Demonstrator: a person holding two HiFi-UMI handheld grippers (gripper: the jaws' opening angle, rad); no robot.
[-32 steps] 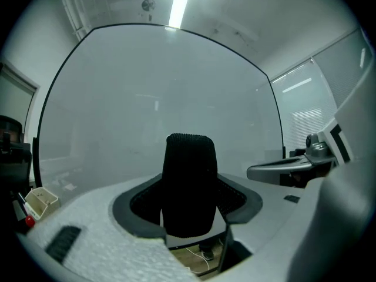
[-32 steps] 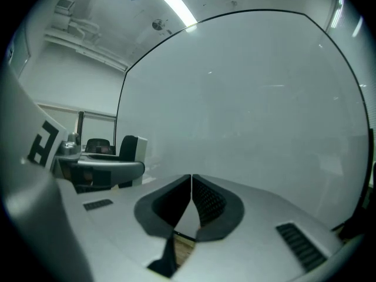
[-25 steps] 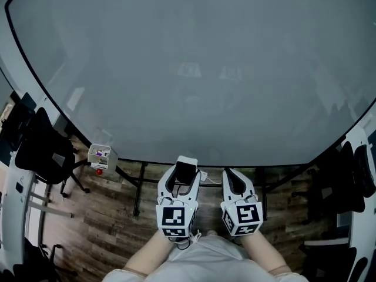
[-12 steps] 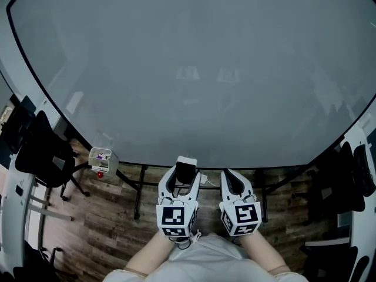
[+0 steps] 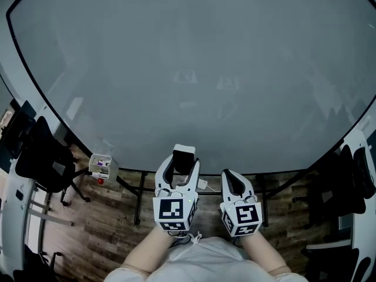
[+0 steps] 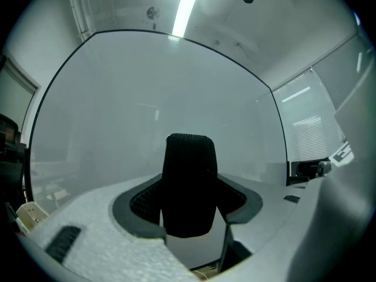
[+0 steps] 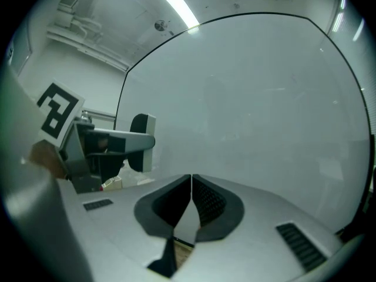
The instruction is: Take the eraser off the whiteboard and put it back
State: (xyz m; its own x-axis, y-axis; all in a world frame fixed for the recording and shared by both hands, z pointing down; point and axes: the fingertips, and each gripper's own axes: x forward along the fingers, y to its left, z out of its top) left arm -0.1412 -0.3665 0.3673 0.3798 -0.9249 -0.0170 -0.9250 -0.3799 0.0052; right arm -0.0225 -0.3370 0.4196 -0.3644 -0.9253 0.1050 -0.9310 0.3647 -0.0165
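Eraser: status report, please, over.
Left hand-held gripper shut on eraser. Right hand-held gripper shut, empty. Whiteboard ahead, nothing between.

An office or meeting room: a large whiteboard on a wheeled stand fills the wall, black swivel chairs stand at both sides on a wood-plank floor, with a ceiling strip light and window blinds.

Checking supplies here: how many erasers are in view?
1: the eraser, clamped in the left tool, before the whiteboard. Others could be hidden off-frame.
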